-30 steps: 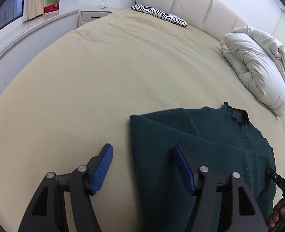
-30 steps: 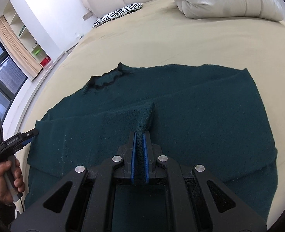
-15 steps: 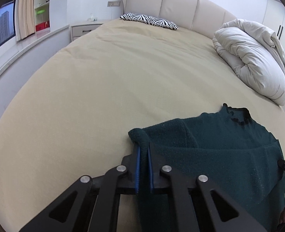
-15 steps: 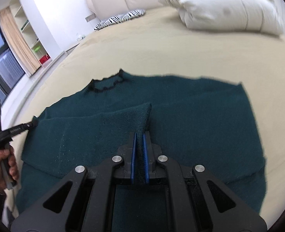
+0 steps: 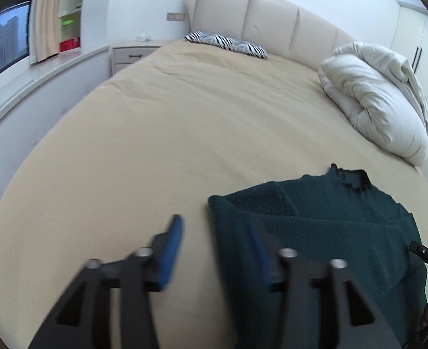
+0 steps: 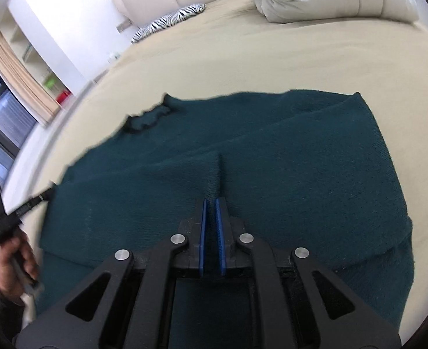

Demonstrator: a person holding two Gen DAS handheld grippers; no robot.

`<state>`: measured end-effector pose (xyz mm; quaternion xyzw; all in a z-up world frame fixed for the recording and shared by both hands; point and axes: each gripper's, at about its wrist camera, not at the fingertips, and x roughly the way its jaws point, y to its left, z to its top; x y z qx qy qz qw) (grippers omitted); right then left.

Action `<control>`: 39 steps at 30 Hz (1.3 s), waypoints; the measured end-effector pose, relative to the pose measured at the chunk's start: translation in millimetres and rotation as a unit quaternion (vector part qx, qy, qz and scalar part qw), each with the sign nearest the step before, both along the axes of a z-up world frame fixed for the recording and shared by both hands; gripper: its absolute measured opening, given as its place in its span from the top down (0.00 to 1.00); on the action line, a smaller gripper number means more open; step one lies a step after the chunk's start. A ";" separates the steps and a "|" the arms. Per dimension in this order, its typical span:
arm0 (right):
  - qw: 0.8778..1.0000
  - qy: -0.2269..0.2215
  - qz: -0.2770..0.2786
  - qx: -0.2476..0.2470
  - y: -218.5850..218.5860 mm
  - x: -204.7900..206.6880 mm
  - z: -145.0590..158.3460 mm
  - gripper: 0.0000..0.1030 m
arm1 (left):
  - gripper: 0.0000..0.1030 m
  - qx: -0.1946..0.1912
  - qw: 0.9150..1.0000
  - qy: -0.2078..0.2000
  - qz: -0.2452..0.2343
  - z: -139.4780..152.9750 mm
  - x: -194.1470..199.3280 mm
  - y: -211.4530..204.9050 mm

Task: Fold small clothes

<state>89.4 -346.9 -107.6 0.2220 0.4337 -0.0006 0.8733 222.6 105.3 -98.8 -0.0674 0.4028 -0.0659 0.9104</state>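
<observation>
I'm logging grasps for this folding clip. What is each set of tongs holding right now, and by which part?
The right tongs pinch a raised ridge of fabric near the middle of the green sweater. The left tongs are open, holding nothing.

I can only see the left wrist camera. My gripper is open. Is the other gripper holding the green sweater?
Observer: Yes. The right gripper is shut on a ridge of the green sweater.
Operator: Where on the sweater is it pinching?
Observer: Near the middle, on a folded-over edge, below the dark collar.
Operator: Can you see my left gripper from there?
Observer: Yes, the left gripper shows at the picture's left edge, held in a hand, beside the sweater's side.
</observation>
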 end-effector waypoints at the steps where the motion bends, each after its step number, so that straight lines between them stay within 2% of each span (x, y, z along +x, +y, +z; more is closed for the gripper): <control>1: 1.000 -0.005 0.000 0.002 1.2 0.0 3.2 0.90 | 0.42 -0.004 1.000 -0.002 0.004 3.3 -6.6 3.3; 4: 1.000 -0.008 0.007 0.008 3.0 -0.7 6.6 0.90 | 0.42 -0.017 1.000 0.014 -0.011 3.9 -23.4 1.1; 7: 1.000 0.014 0.020 0.013 11.3 6.4 -1.2 0.90 | 0.42 0.018 0.999 0.032 -0.025 -3.1 -41.3 -14.7; 9: 0.999 0.038 0.031 0.001 19.9 10.9 -9.0 0.90 | 0.42 0.028 0.998 0.048 -0.026 -11.0 -47.3 -19.9; 11: 0.999 0.035 0.035 -0.015 25.8 9.5 -10.7 0.89 | 0.41 0.051 0.997 0.057 -0.024 -19.0 -52.7 -23.7; 13: 0.999 0.030 0.035 -0.011 26.2 7.2 -8.9 0.86 | 0.41 0.065 0.996 0.060 -0.028 -26.8 -56.3 -26.8; 17: 0.999 0.025 0.039 -0.012 26.5 5.4 -8.8 0.81 | 0.44 0.056 0.996 0.059 -0.029 -32.7 -55.3 -23.8; 20: 0.997 0.030 0.052 -0.040 34.5 6.9 -11.9 0.81 | 0.49 0.059 0.996 0.055 -0.039 -35.4 -56.8 -25.4; 22: 0.994 0.035 0.058 -0.081 42.1 8.3 -11.8 0.88 | 0.52 0.056 0.996 0.055 -0.042 -35.7 -58.2 -25.7; 23: 0.993 0.039 0.054 -0.099 43.2 9.5 -12.0 0.98 | 0.55 0.053 0.996 0.055 -0.043 -35.7 -59.1 -25.2; 29: 0.994 0.042 0.025 -0.095 29.6 0.5 -11.8 1.00 | 0.60 0.050 0.996 0.057 -0.050 -35.9 -57.6 -23.6; 32: 0.996 0.042 0.020 -0.071 21.4 -4.3 -14.3 1.00 | 0.60 0.050 0.996 0.056 -0.051 -35.6 -57.9 -22.8; 34: 0.999 0.018 0.026 -0.036 15.7 -7.2 -8.2 1.00 | 0.60 0.047 0.996 0.055 -0.051 -36.1 -58.2 -22.4; 36: 1.000 -0.005 0.018 -0.018 8.2 -9.4 -1.6 0.97 | 0.60 0.049 0.996 0.054 -0.052 -36.2 -58.8 -21.3; 39: 0.999 -0.002 0.017 -0.030 5.1 -5.0 0.1 0.91 | 0.60 0.050 0.996 0.054 -0.052 -36.2 -58.7 -21.7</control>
